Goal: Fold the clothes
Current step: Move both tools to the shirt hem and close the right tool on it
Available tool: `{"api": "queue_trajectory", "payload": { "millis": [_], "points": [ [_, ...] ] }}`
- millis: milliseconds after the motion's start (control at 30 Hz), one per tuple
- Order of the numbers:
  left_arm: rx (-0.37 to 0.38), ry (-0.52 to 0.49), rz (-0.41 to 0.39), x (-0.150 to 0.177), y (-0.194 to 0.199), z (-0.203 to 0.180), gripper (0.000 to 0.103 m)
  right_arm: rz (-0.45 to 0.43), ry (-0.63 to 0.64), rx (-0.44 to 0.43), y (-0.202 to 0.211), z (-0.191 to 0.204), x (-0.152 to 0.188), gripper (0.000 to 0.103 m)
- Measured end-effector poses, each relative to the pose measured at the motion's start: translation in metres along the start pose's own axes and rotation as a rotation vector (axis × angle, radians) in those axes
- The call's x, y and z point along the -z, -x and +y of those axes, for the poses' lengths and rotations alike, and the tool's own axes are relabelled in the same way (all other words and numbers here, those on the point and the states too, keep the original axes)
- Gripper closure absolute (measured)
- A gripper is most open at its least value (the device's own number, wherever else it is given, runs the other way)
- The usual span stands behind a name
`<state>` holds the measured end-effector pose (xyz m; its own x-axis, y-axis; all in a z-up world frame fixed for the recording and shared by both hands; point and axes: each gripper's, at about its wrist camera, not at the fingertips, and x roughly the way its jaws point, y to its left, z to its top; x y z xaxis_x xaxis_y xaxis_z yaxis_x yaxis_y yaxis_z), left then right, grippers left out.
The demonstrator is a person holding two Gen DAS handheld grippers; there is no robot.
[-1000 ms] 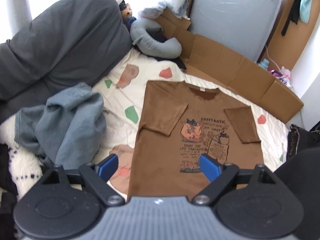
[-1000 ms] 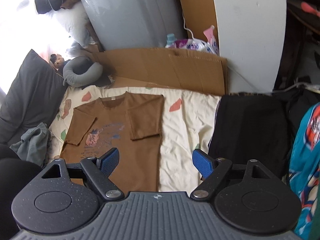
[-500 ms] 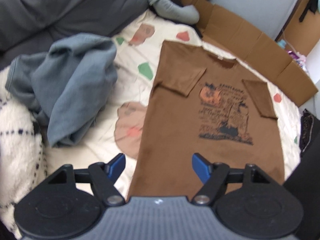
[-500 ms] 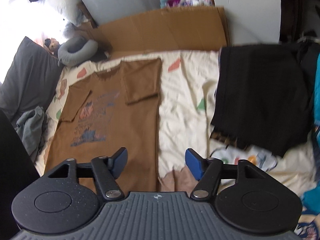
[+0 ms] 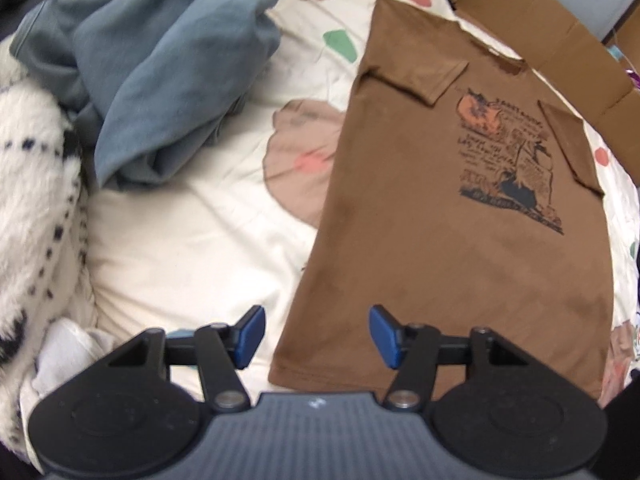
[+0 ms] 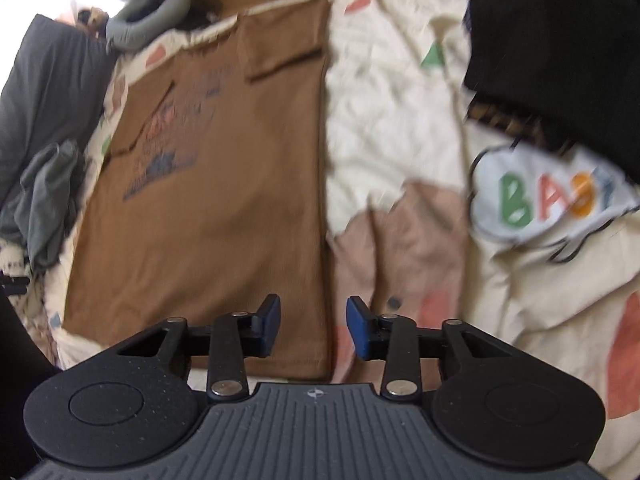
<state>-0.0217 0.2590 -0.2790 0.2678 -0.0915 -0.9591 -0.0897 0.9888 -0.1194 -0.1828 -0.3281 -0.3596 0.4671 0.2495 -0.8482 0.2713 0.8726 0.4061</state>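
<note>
left wrist: brown T-shirt (image 5: 460, 240) is laid flat on the bed sheet (image 5: 192, 240), sleeves folded in; left gripper (image 5: 316, 334), jaws just narrowed yet apart, is poised over its hem corner | right wrist: right gripper (image 6: 313, 326), jaws narrowing, unclamped, straddles the T-shirt's other hem edge

Blurred, partly hidden views of a brown T-shirt (image 5: 460, 240) on a bed.

Its chest print (image 5: 508, 152) is too smeared to read. The hem's middle hides behind the left hand-held gripper (image 5: 316, 338). Right of the shirt, a black garment (image 6: 560, 40) covers lettering (image 6: 548, 200) mid-word.
</note>
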Motion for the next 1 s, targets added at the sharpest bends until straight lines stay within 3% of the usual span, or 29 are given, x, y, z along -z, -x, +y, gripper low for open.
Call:
{"api": "queue_trajectory", "payload": {
  "millis": [200,500,667,700,733,900,1000],
  "points": [
    [-0.021,-0.031,0.026,0.006,0.0,-0.003,0.043,0.049,-0.009,-0.003,-0.034,-0.003,0.01,0.07],
    [-0.044,0.013,0.045,0.01,-0.004,0.013,0.043,0.108,-0.029,-0.009,-0.067,-0.013,0.018,0.069],
    [-0.046,0.034,0.066,0.016,-0.011,0.016,0.043,0.142,-0.067,-0.069,-0.067,-0.021,0.019,0.074],
    [-0.045,0.037,0.068,0.017,-0.012,0.016,0.043,0.159,-0.063,-0.085,-0.068,-0.02,0.019,0.084],
    [-0.043,0.039,0.069,0.017,-0.013,0.015,0.043,0.175,-0.059,-0.099,-0.069,-0.02,0.021,0.088],
    [-0.052,0.024,0.075,0.015,-0.016,0.012,0.043,0.202,-0.169,-0.232,-0.071,-0.035,0.024,0.087],
    [-0.052,0.036,0.068,0.012,-0.014,0.012,0.043,0.196,-0.237,-0.252,-0.077,-0.045,0.024,0.086]
  ]
}}
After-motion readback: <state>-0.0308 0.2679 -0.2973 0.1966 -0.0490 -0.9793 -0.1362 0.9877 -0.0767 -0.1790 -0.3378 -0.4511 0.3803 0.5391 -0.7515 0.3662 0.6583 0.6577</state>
